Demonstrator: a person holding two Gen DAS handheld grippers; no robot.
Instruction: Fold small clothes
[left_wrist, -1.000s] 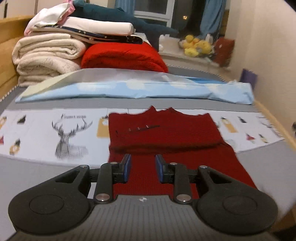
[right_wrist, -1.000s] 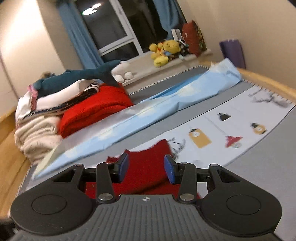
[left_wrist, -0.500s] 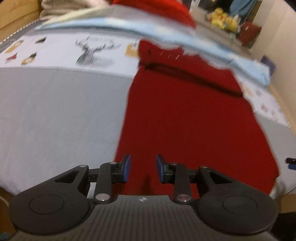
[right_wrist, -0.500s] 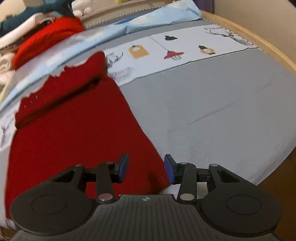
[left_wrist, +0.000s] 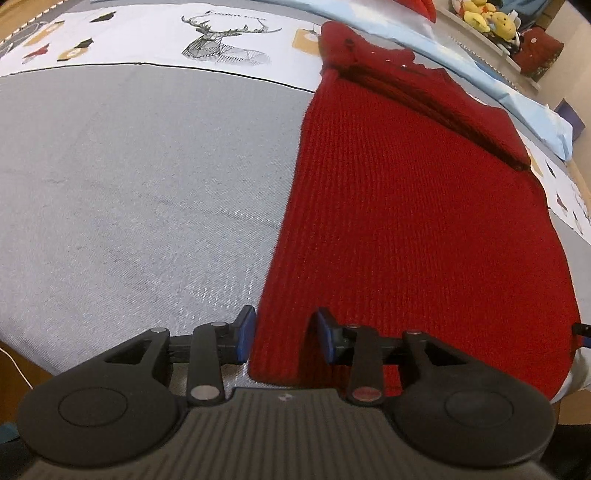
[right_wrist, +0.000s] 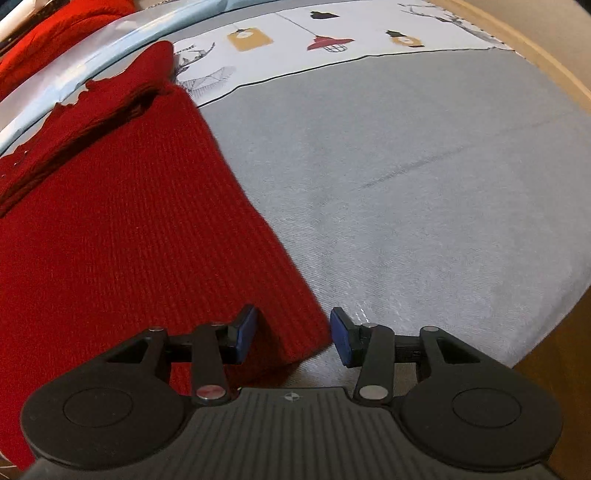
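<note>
A red knitted garment (left_wrist: 406, 206) lies flat on the grey bed cover, its far end folded over itself. My left gripper (left_wrist: 284, 334) is open, with the garment's near left corner between its blue pads. In the right wrist view the same garment (right_wrist: 122, 229) fills the left side. My right gripper (right_wrist: 293, 334) is open, with the near right corner between its blue pads. Neither gripper has closed on the fabric.
The grey cover (left_wrist: 129, 177) (right_wrist: 424, 206) spreads beside the garment. A white printed sheet with a deer drawing (left_wrist: 221, 40) and lamp pictures (right_wrist: 328, 40) lies beyond. A light blue pillowcase (left_wrist: 517, 99) and yellow plush toys (left_wrist: 484, 18) sit farther back. The wooden bed edge (right_wrist: 554, 70) runs at right.
Both grippers tipped down and came low to the garment's near edge. Each near corner now sits between an open pair of pads.
</note>
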